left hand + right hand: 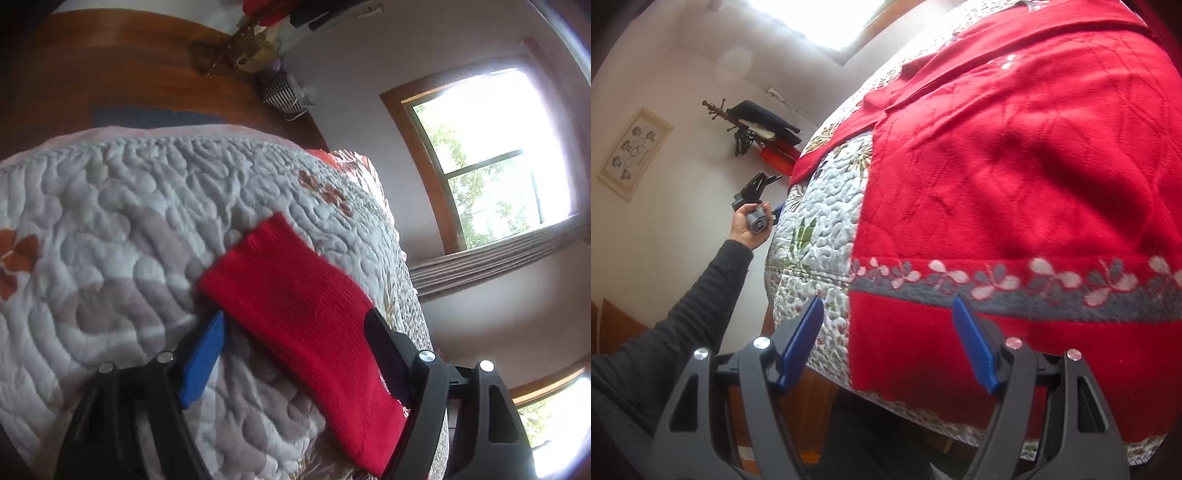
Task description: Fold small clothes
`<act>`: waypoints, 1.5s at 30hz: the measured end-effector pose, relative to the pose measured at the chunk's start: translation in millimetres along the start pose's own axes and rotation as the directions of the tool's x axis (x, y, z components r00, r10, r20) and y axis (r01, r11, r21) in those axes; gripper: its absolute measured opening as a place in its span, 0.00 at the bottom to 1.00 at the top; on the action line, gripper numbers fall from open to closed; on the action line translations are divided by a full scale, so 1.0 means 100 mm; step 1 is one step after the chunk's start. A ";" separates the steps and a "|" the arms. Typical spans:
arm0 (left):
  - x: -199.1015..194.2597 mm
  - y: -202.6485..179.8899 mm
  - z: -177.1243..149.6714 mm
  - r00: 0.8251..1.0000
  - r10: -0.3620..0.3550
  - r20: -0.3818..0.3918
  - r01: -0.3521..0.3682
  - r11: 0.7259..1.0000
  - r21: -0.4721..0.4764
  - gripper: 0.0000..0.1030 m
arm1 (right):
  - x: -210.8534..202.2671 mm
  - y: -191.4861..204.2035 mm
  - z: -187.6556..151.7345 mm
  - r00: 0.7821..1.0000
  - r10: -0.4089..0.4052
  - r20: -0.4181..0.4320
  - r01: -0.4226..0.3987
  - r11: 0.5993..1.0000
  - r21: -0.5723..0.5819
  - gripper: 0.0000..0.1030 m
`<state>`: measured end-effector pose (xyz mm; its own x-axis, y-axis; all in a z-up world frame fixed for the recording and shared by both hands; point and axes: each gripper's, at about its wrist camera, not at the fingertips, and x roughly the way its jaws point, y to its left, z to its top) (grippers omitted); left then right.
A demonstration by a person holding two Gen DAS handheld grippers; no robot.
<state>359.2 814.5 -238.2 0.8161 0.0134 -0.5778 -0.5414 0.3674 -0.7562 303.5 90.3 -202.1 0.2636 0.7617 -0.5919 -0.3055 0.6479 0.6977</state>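
Quilted bedspread (110, 221) carries the red sweater (1015, 166) — both grippers, left gripper (295, 332) and right gripper (888, 321), gape wide, empty; best pinch sleeve end (295, 295) and hem corner squarely.

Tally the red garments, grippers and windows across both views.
Red garments: 1, the sweater, sleeve in the left view
Grippers: 2, left gripper, right gripper
Windows: 2, window, a second at the lower right
Total: 5

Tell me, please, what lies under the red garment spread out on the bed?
Under the red garment lies the quilted bedspread, visible past its edges. Whatever the garment covers beyond that cannot be seen.
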 end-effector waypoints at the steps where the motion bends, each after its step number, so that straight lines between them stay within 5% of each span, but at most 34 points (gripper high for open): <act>1: 0.03 0.01 0.02 1.000 0.009 0.008 -0.009 1.000 -0.001 0.63 | 0.03 0.02 0.00 1.000 -0.001 -0.007 0.001 1.000 0.000 0.70; 2: 0.04 0.03 0.03 0.999 0.029 0.018 -0.029 1.000 -0.002 0.38 | 0.05 0.02 -0.01 1.000 -0.002 -0.014 0.002 1.000 0.003 0.70; 4: 0.06 0.05 0.00 0.999 0.038 0.022 -0.039 0.999 0.009 0.11 | 0.10 0.02 -0.05 1.000 -0.006 -0.030 0.006 1.000 0.016 0.70; 5: 0.06 0.03 -0.02 0.999 0.047 0.028 -0.047 0.998 0.029 0.06 | 0.12 0.01 -0.06 0.999 -0.006 -0.037 0.007 1.000 0.021 0.71; 9: -0.03 -0.20 -0.15 0.996 0.042 0.082 -0.050 0.993 0.102 0.04 | 0.13 0.03 -0.04 0.999 -0.019 -0.043 0.019 1.000 0.000 0.71; 13: -0.16 -0.93 -0.45 0.995 -0.045 0.088 0.020 0.963 0.267 0.04 | 0.03 -0.01 0.21 0.998 -0.061 0.004 0.061 0.996 -0.069 0.71; 19: -0.04 -2.37 -1.65 0.977 -0.186 -0.100 0.210 0.803 0.558 0.04 | 0.05 -0.18 1.13 0.997 -0.064 0.042 0.068 0.992 -0.105 0.79; 24: 0.38 -2.95 -2.80 0.947 -0.185 -0.262 0.315 0.692 0.650 0.04 | 0.18 -0.57 1.91 0.999 0.029 0.023 -0.030 0.998 0.049 0.86; 28: 0.80 -3.01 -3.59 0.917 -0.142 -0.372 0.364 0.678 0.639 0.04 | 0.29 -0.82 2.46 0.989 0.140 0.040 -0.145 0.977 0.158 0.85; 32: 1.08 -2.83 -4.09 0.892 -0.095 -0.443 0.379 0.692 0.614 0.05 | 0.57 -1.01 2.85 0.972 0.234 0.004 -0.228 0.944 0.238 0.81; 33: 1.12 -2.77 -4.12 0.883 -0.089 -0.460 0.385 0.697 0.605 0.10 | 0.64 -1.05 2.91 0.970 0.241 -0.009 -0.231 0.939 0.256 0.81; 35: 1.10 -2.66 -4.14 0.860 -0.113 -0.497 0.418 0.715 0.561 0.55 | 0.78 -1.11 2.99 0.966 0.258 -0.031 -0.239 0.928 0.286 0.80; 37: 0.95 -2.49 -4.03 0.857 -0.179 -0.484 0.443 0.735 0.514 0.70 | 0.88 -1.12 3.02 0.963 0.267 -0.043 -0.243 0.924 0.296 0.79; 41: 0.62 -2.08 -3.79 0.862 -0.226 -0.453 0.447 0.761 0.471 0.70 | 0.97 -1.05 3.09 0.970 0.229 -0.083 -0.198 0.940 0.277 0.79; 45: 0.26 -1.60 -3.68 0.869 -0.266 -0.418 0.446 0.787 0.427 0.75 | 0.91 -0.89 3.13 0.990 0.074 -0.120 -0.050 0.980 0.194 0.71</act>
<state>392.7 413.8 -244.8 0.7682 -0.4748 -0.4294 0.0241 0.6917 -0.7218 640.7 100.7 -192.1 0.1280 0.8026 -0.5826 -0.1354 0.5961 0.7914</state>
